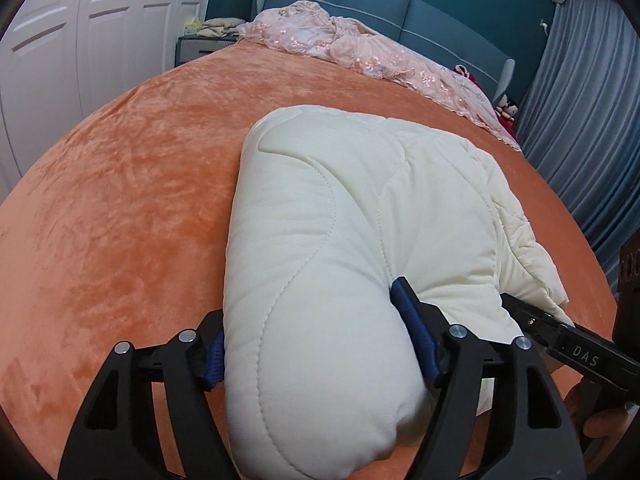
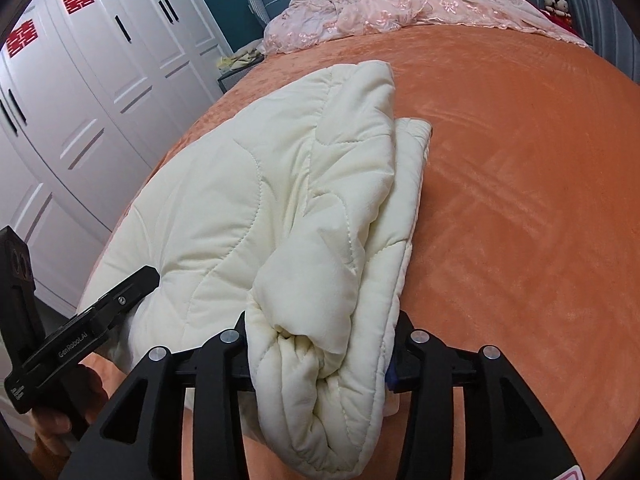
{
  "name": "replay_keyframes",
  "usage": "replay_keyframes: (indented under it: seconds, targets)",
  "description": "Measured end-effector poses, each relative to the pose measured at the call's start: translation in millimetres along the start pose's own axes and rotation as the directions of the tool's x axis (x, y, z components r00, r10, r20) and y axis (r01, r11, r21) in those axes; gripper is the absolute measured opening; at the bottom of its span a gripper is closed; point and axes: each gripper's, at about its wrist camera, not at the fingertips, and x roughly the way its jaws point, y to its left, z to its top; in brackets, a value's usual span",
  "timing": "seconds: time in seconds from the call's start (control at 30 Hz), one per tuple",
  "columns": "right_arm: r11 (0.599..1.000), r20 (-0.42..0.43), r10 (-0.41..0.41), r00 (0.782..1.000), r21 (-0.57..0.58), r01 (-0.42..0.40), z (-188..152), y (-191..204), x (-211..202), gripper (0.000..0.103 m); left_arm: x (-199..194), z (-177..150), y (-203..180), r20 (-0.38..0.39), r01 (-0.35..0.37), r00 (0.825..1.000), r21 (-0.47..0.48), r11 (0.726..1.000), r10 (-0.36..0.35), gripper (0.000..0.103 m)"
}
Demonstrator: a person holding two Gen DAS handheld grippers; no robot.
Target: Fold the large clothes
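A cream quilted garment (image 1: 352,208) lies folded in thick layers on the orange bed cover (image 1: 120,184). My left gripper (image 1: 308,332) is shut on its near left folded edge, with the padding bulging between the blue pads (image 1: 412,320). My right gripper (image 2: 320,344) is shut on the bunched near right end of the same garment (image 2: 304,184). Each gripper shows in the other's view: the right one (image 1: 576,344) at the right edge, the left one (image 2: 92,320) at the lower left.
A pink embroidered cover (image 1: 360,52) lies crumpled at the head of the bed by the blue headboard (image 1: 420,28). White wardrobe doors (image 2: 80,100) stand to the left. Grey curtains (image 1: 588,120) hang to the right. A nightstand (image 1: 200,46) stands by the bed.
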Motion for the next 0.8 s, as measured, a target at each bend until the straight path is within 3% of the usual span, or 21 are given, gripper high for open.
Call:
replay_keyframes:
  seconds: [0.2,0.4,0.43,0.53,0.8]
  targets:
    - [0.998,-0.064,-0.037,0.997,0.039,0.039,-2.0,7.5,-26.5,0.049,-24.2,0.3,-10.6,-0.064,-0.154,0.986,0.049,0.987,0.157,0.078]
    - [0.989,-0.013,-0.147,0.989,-0.035,0.147,-12.3,21.3,-78.8,0.049,-59.3,-1.6,-30.6,-0.079,-0.277,0.955,0.119,0.954,0.287,0.079]
    - [0.986,0.0,-0.158,0.987,-0.045,0.158,-12.6,23.0,-87.4,0.044,-64.2,-1.8,-33.2,-0.084,-0.293,0.949,0.119,0.949,0.304,0.079]
    - [0.983,0.005,-0.167,0.986,-0.079,0.167,-11.2,31.1,-105.6,0.013,-77.9,-0.9,-37.7,-0.093,-0.317,0.941,0.099,0.943,0.326,0.079]
    - [0.981,-0.085,-0.186,0.979,-0.08,0.179,2.3,39.5,-77.3,0.011,-68.9,9.5,-51.6,-0.133,-0.387,0.909,0.09,0.918,0.396,0.079]
